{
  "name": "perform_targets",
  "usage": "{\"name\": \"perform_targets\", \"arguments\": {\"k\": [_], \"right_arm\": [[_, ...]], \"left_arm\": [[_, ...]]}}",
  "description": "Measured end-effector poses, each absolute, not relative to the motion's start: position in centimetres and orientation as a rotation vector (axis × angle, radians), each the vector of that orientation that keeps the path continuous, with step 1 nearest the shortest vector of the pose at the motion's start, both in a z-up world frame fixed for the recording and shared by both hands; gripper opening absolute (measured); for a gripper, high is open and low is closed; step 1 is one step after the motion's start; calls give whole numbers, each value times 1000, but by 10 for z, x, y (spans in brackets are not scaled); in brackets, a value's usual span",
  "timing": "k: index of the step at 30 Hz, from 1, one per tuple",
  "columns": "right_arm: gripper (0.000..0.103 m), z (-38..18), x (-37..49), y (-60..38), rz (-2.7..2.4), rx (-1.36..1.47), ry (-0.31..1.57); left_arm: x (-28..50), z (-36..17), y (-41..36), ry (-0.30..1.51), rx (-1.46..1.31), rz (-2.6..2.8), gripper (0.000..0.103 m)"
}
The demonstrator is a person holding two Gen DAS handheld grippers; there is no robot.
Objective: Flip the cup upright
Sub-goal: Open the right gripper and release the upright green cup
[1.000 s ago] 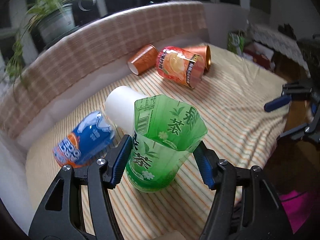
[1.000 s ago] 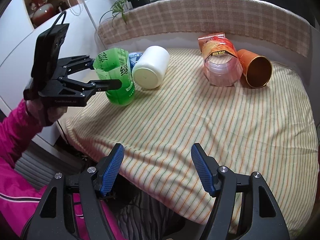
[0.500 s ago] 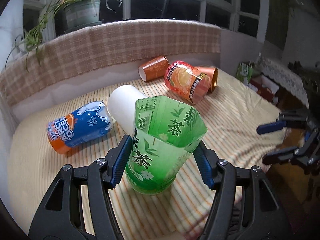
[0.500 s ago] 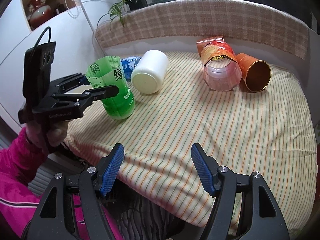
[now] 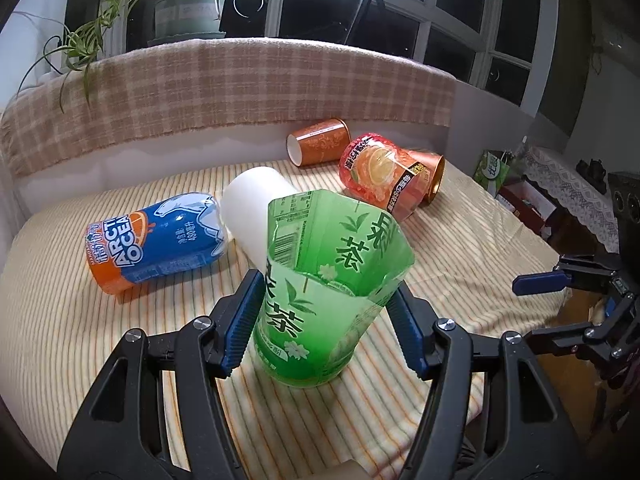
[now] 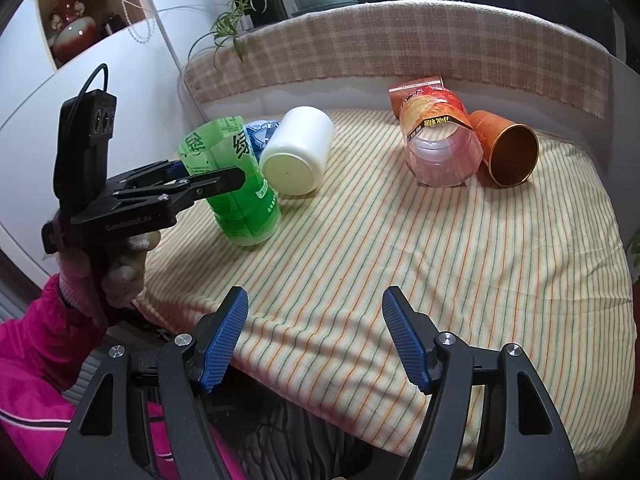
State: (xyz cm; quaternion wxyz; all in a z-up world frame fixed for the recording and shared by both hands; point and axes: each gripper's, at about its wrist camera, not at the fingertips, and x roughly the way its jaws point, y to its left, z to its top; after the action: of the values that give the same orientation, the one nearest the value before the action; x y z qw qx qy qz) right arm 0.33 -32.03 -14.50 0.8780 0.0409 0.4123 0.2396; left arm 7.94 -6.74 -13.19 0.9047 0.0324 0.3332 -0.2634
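Green translucent plastic cup with tea label (image 5: 328, 300) upright, mouth up, base on striped yellow cloth of bed (image 5: 460, 248) near its front-left corner. Left tongs (image 5: 326, 326) flank cup, pads at its sides; pinching or just released, cannot tell. Right tongs (image 6: 314, 338) spread, empty, over front edge. This flip looks done; release left. White plastic jar (image 5: 256, 208), blue-orange cup (image 5: 156, 236), orange-label cup (image 5: 384, 176), two copper paper cups (image 5: 318, 146) lie sideways.
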Motion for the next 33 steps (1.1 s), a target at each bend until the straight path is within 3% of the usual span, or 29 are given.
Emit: {"name": "perform_targets", "arguments": {"k": [13,16,20,25,33], "right_arm": [[69,-139,4,-312,493,85,834],[69,-137,3,-312,487,92,825],[69,-134,4,-313,465,109,801],[69,-131,5,-314,429,140,770],[69,-119,2,-307,341,126,684]], "left_arm": [[78,-133,-57,695,76,-524,65],[78,-132,-55,698,75,-519,76],[77,-130,-51,705,68,-519,79],[71,-126,-46,695,81,-519,89],[58,-118,-32,671,82,-486,91]]}}
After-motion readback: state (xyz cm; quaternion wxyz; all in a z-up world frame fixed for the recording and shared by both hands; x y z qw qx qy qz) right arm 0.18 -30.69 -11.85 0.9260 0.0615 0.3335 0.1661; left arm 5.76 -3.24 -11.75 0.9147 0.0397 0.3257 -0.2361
